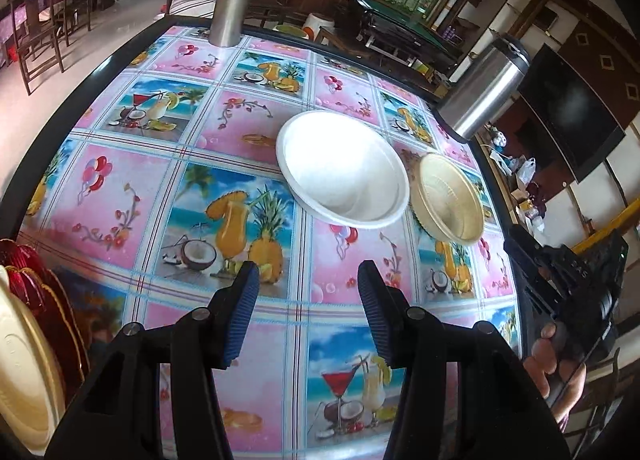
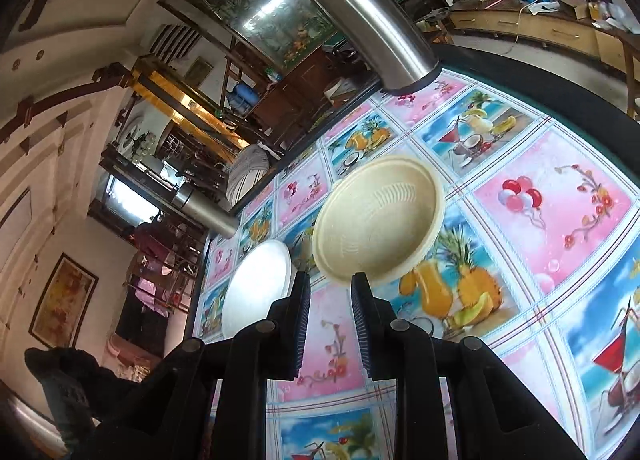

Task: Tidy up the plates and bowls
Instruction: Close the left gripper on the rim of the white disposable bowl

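White bowl (image 1: 344, 170) beside cream bowl (image 1: 448, 200); plates (image 1: 24, 360) cut off; both fingers empty, apart.

Both wrist views face table (image 1: 120, 196) closely; share 2 bowls.

Glossy tablecloth (image 1: 120, 196), seemingly foam white bowl (image 1: 340, 168)

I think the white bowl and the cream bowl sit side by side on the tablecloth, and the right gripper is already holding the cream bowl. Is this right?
Not quite. The white bowl and the cream bowl do sit side by side on the tablecloth, but the right gripper holds nothing. In the right wrist view it is open and empty, just short of the cream bowl's near rim.
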Demonstrator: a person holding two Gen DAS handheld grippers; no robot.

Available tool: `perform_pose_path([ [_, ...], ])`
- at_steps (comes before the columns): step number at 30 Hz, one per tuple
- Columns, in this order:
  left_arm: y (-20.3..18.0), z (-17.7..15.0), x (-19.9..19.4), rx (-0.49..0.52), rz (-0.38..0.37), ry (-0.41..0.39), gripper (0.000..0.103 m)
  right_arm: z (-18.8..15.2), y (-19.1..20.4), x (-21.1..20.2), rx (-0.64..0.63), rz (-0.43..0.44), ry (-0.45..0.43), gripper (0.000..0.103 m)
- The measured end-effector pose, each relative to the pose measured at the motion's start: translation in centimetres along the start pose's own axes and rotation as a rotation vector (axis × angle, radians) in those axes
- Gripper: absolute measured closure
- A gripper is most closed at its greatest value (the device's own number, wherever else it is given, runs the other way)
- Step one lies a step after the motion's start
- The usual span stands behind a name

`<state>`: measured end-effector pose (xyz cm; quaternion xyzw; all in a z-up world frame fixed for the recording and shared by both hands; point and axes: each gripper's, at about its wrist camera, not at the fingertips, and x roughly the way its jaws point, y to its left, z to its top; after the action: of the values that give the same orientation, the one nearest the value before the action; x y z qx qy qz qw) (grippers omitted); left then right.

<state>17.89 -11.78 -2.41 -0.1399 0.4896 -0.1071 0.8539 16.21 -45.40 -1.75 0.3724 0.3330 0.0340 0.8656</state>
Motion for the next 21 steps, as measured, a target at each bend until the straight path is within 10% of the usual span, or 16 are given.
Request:
perform_pose_path([
  [9, 2.2, 8.1, 3.8, -0.162, 0.042, -0.029, 0.053, 0.9, 5.6, 8.0, 0.013, 0.084, 0.195, 0.076],
  [21, 4.5, 8.6, 7.4, -0.225, -0.070, 0.093, 0.053, 0.4, 6.4, 12.4, 0.012, -0.012, 0.281, 0.075],
])
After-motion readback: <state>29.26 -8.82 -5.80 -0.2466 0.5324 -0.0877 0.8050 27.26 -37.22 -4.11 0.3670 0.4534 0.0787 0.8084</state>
